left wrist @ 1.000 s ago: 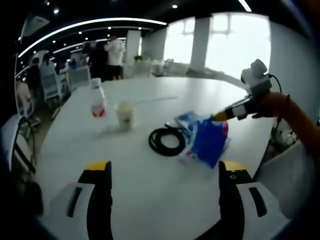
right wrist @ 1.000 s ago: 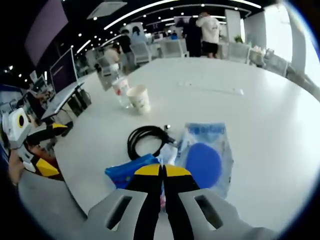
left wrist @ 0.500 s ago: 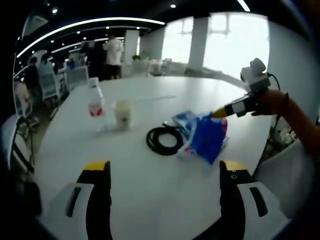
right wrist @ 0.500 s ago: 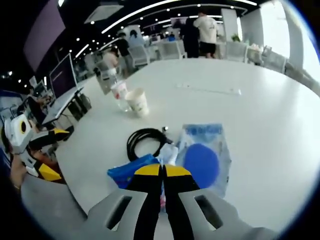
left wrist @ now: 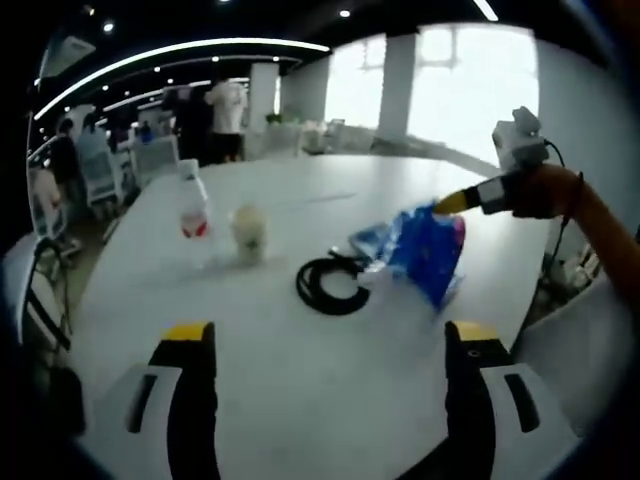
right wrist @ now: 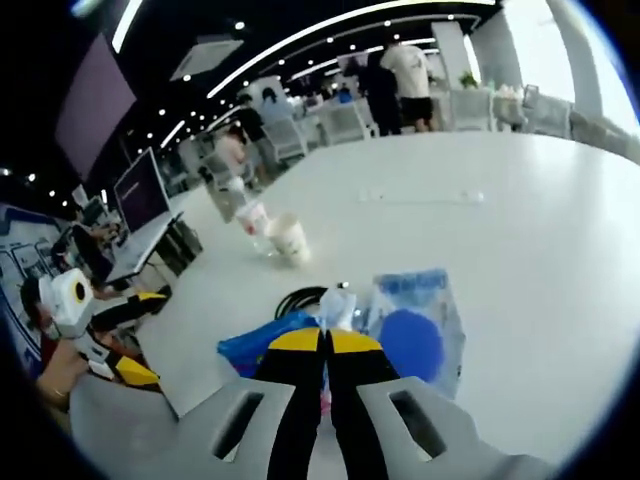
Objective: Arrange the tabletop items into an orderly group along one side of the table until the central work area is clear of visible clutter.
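My right gripper is shut on the edge of a blue and clear plastic packet, which hangs from it with its lower end near the white table. In the left gripper view, the right gripper holds that packet up at the right. A black coiled cable lies beside the packet, seen also as a cable in the right gripper view. Farther left stand a paper cup and a clear bottle with a red label. My left gripper is open over bare table, away from everything.
A thin white strip lies farther out on the table. The cup and bottle stand near the table's edge. Chairs and standing people are beyond the table. The left gripper hovers at the near left edge.
My right gripper has risen with the packet, lifting most of it off the table. The cable, cup and bottle stay put. My left gripper stays open.
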Demonstrator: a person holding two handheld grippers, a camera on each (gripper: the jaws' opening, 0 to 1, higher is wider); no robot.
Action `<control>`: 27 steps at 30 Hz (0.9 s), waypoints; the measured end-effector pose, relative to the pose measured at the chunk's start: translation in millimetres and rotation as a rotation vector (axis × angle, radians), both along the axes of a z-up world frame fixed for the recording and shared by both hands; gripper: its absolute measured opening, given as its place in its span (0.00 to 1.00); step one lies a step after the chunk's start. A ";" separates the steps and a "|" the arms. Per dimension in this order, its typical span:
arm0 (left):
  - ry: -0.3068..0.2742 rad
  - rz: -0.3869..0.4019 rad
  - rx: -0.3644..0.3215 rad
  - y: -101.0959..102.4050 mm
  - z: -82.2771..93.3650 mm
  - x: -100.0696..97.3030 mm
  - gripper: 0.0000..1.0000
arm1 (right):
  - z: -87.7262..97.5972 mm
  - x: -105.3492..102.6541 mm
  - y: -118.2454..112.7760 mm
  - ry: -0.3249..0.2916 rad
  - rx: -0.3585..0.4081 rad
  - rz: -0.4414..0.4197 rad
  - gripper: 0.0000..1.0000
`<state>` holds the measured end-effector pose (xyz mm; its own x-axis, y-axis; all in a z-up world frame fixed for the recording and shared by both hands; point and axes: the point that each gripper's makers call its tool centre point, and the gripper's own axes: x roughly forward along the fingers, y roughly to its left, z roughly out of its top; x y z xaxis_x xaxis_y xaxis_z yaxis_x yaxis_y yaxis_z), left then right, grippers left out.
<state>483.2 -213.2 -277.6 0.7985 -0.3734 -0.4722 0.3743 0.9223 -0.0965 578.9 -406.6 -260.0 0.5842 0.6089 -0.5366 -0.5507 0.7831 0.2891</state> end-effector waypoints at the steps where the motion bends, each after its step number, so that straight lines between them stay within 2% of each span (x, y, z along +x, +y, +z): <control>1: -0.005 0.000 0.006 0.3 0.2 0.5 0.94 | 3.3 0.6 -1.7 -0.004 0.000 0.001 0.01; 5: -0.016 0.006 0.013 2.0 1.5 1.4 0.96 | 12.0 3.7 -9.9 -0.011 0.009 -0.013 0.01; 8: -0.024 0.013 -0.003 2.8 3.2 1.1 0.99 | 16.7 4.1 -14.7 -0.017 0.010 -0.026 0.01; 14: -0.046 0.005 -0.029 -1.4 7.7 3.0 0.99 | 22.7 5.6 -26.6 -0.036 0.004 -0.069 0.01; 18: -0.094 0.009 0.008 -0.3 14.2 5.1 0.99 | 24.9 5.8 -34.4 -0.049 -0.002 -0.080 0.01; 20: -0.090 0.005 0.013 -0.5 12.7 5.4 0.99 | 25.5 6.0 -38.4 -0.061 -0.022 -0.070 0.01; 23: -0.084 0.014 -0.022 -0.4 12.4 6.7 0.99 | 25.9 8.3 -46.0 -0.057 -0.027 -0.080 0.01; 25: -0.082 0.022 -0.014 1.8 10.8 7.7 0.99 | 26.9 10.9 -50.9 -0.056 -0.028 -0.082 0.01; 27: -0.055 0.027 0.009 4.9 4.7 7.1 0.99 | 28.5 14.0 -56.4 -0.059 -0.027 -0.089 0.01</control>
